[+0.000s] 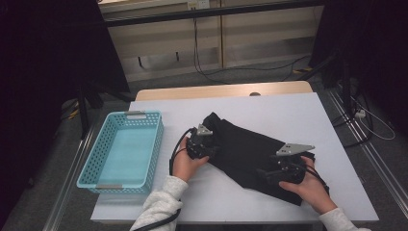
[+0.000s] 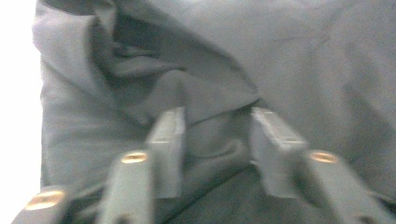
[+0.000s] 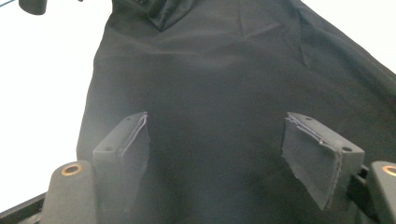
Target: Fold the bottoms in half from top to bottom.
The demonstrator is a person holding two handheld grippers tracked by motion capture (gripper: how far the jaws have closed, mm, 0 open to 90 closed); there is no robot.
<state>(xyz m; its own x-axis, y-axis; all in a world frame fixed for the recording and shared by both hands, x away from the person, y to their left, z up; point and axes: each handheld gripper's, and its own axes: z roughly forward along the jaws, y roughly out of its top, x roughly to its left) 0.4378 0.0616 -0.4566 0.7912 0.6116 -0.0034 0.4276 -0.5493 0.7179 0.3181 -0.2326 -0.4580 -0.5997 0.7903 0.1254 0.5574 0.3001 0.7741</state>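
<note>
Black cloth [image 1: 250,151]: spread on the white counter [image 1: 288,110], under both my hand-held grippers.
My left hand-held gripper [image 2: 217,140]: jaws apart, a cloth fold bunched between them.
My right hand-held gripper [image 3: 217,149]: wide open above flat cloth.
Blue basket [image 1: 144,159]: left of my left one.

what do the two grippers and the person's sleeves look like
Both are black handheld tools. The left gripper and right gripper each carry a grey three-cornered plate on top and trail a black cable. Up close, the black jaws have flat rectangular pads and brass-coloured rivets. The sleeves are light grey, speckled knit.
</note>
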